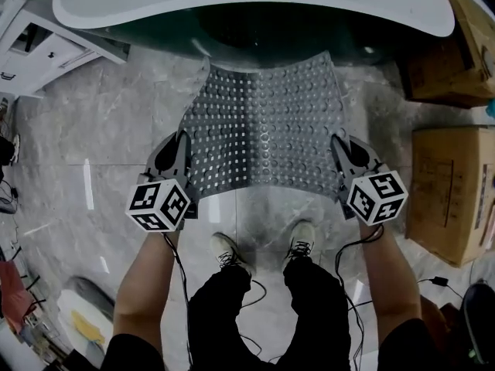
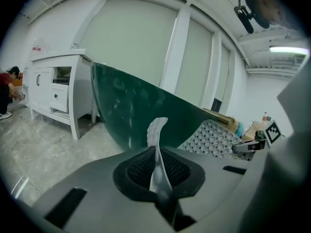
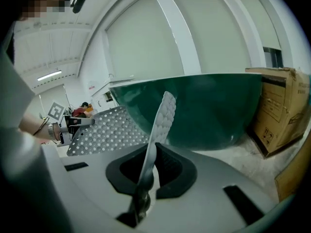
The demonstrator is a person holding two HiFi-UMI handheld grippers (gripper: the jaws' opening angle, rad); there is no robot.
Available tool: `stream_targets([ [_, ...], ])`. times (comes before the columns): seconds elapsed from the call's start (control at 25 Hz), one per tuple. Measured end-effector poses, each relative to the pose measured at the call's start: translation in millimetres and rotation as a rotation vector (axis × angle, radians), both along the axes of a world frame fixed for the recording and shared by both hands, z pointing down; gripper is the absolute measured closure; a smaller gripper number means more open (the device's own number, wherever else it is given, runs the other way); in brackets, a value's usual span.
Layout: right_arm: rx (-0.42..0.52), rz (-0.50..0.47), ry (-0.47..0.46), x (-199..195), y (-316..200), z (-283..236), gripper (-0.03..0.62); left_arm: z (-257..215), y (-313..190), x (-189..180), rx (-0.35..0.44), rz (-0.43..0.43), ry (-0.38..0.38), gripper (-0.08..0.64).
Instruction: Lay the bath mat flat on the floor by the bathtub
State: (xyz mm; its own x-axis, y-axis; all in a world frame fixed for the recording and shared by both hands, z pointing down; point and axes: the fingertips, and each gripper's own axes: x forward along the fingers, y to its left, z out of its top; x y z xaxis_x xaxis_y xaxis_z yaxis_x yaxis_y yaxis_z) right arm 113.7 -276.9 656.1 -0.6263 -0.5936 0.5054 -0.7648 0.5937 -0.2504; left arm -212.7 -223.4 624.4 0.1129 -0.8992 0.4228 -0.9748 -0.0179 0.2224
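Two grippers, one mat. The left gripper [image 1: 180, 147] and right gripper [image 1: 341, 151] each pinch a near corner of the mat [image 1: 267, 118]. Both sets of jaws are closed down to a sliver on its thin edge, and each gripper view shows the studded sheet nipped between the pads.

- Hands are set wide apart, so the mat hangs spread instead of folded, likely to keep its full width for laying.
- Near side is lifted off the floor [image 1: 93, 137], and the sheet slopes away toward the tub [image 1: 255, 10].
- Far edge sits close to the tub base; I cannot tell whether it touches the floor.
- Shoes [image 1: 224, 250] are just behind the near edge.
- Boxes [image 1: 448, 192] stand to the right, apart from it.

Judgement: this is the positioning stage, with lowering and release not yet done. The far edge could curl under.
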Motion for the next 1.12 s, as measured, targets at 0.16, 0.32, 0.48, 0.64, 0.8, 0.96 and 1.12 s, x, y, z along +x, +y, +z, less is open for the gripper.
stream_targets([
  [0.16, 0.007, 0.007, 0.018, -1, -7, 51, 0.562, 57, -3, -11, 0.002, 0.012, -0.009, 0.528],
  [0.32, 0.008, 0.019, 0.026, -3, -14, 99, 0.563, 107, -9, -21, 0.006, 0.025, -0.009, 0.528],
  [0.48, 0.033, 0.002, 0.044, -12, -27, 141, 0.563, 145, -21, -32, 0.028, 0.040, -0.027, 0.528],
  [0.64, 0.030, -0.011, 0.063, -13, -31, 177, 0.562, 177, -27, -41, 0.020, 0.040, -0.028, 0.528],
  [0.8, 0.015, 0.000, 0.062, -14, -41, 203, 0.561, 201, -35, -47, 0.014, 0.056, -0.051, 0.528],
  [0.96, -0.001, 0.007, 0.065, -13, -50, 221, 0.561, 221, -40, -46, 0.003, 0.073, -0.062, 0.528],
  [1.12, -0.017, 0.012, 0.083, -9, -56, 240, 0.562, 241, -44, -43, -0.014, 0.095, -0.094, 0.528],
])
